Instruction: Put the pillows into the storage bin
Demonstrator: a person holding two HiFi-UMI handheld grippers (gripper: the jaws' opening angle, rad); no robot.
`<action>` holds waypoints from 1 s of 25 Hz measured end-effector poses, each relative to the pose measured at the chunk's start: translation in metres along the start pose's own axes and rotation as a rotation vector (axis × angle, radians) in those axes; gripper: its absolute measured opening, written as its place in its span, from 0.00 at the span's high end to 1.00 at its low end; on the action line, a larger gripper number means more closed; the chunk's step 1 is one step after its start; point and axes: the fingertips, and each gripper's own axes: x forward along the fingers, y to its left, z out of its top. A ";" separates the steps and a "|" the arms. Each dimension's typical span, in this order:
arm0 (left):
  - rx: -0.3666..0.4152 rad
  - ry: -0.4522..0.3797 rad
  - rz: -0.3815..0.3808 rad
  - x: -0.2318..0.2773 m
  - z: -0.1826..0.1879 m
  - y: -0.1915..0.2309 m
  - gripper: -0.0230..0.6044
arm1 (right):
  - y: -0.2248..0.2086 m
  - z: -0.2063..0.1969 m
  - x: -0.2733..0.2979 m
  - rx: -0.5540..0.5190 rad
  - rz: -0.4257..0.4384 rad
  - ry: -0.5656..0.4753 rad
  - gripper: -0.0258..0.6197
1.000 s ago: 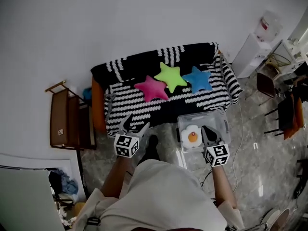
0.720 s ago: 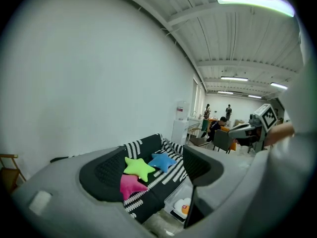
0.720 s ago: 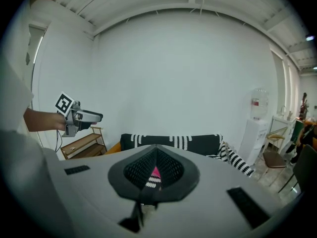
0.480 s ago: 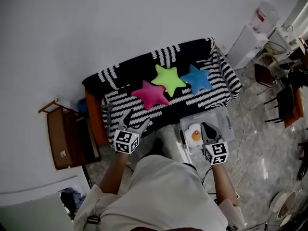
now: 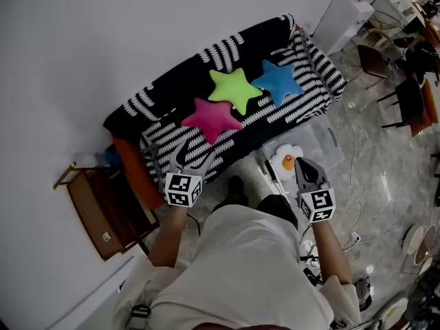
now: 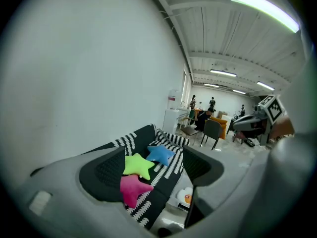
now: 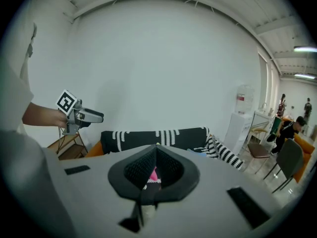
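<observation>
Right gripper (image 7: 156, 153): fingers closed together, nothing gripped, with a sliver of pink pillow (image 7: 153, 174) showing through the slit. Striped sofa (image 7: 168, 135) straight ahead against the wall. Left gripper (image 7: 96, 116) is held up at left.

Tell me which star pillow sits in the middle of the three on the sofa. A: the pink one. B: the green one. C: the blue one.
B: the green star pillow lies between the pink star pillow and the blue star pillow on the striped sofa.

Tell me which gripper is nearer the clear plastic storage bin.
Right. The right gripper hangs at the near edge of the clear plastic storage bin; the left gripper is off to its left, by the black-and-white striped sofa.
</observation>
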 end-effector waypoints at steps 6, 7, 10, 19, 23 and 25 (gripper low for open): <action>-0.012 0.065 -0.015 0.042 -0.026 0.017 0.40 | -0.001 -0.024 0.025 0.025 -0.002 0.088 0.96; -0.011 0.078 -0.014 0.051 -0.033 0.021 0.40 | -0.002 -0.029 0.032 0.032 0.003 0.103 0.96; -0.006 0.117 -0.002 0.078 -0.054 0.031 0.40 | -0.005 -0.047 0.053 0.047 0.019 0.142 0.96; -0.031 0.277 -0.021 0.152 -0.142 0.047 0.40 | -0.016 -0.114 0.113 0.141 0.046 0.235 0.96; -0.059 0.349 -0.006 0.187 -0.195 0.054 0.40 | -0.019 -0.150 0.138 0.188 0.041 0.258 0.96; -0.075 0.388 0.006 0.202 -0.222 0.057 0.39 | -0.019 -0.168 0.148 0.223 0.038 0.274 0.96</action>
